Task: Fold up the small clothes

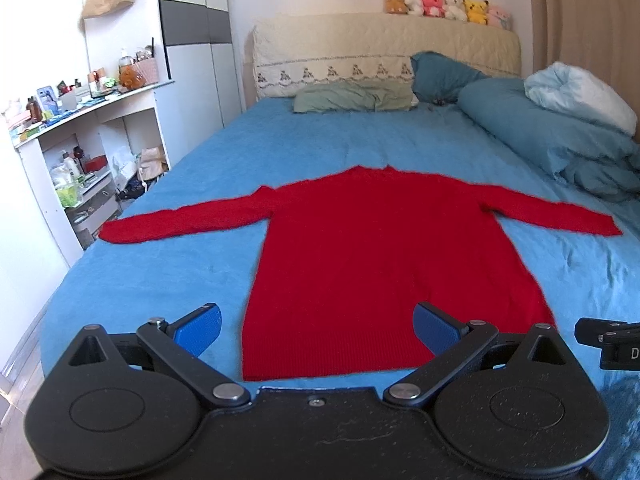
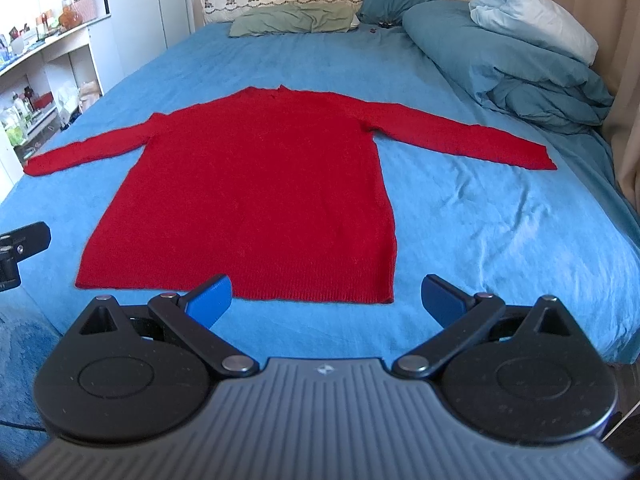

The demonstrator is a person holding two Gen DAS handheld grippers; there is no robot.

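Observation:
A red long-sleeved sweater [image 1: 360,256] lies flat on the blue bed sheet [image 1: 248,152], sleeves spread to both sides, hem toward me. It also shows in the right wrist view [image 2: 256,192]. My left gripper [image 1: 318,332] is open and empty, held above the hem's left half. My right gripper [image 2: 326,298] is open and empty, held just short of the hem's right corner. Part of the right gripper [image 1: 608,342] shows at the left wrist view's right edge, and part of the left gripper [image 2: 20,248] at the right wrist view's left edge.
Pillows [image 1: 356,98] and a bunched teal duvet [image 1: 560,140] lie at the bed's head and right side. Plush toys [image 1: 444,6] sit on the headboard. A cluttered white shelf [image 1: 80,148] stands left of the bed. A curtain [image 2: 624,80] hangs on the right.

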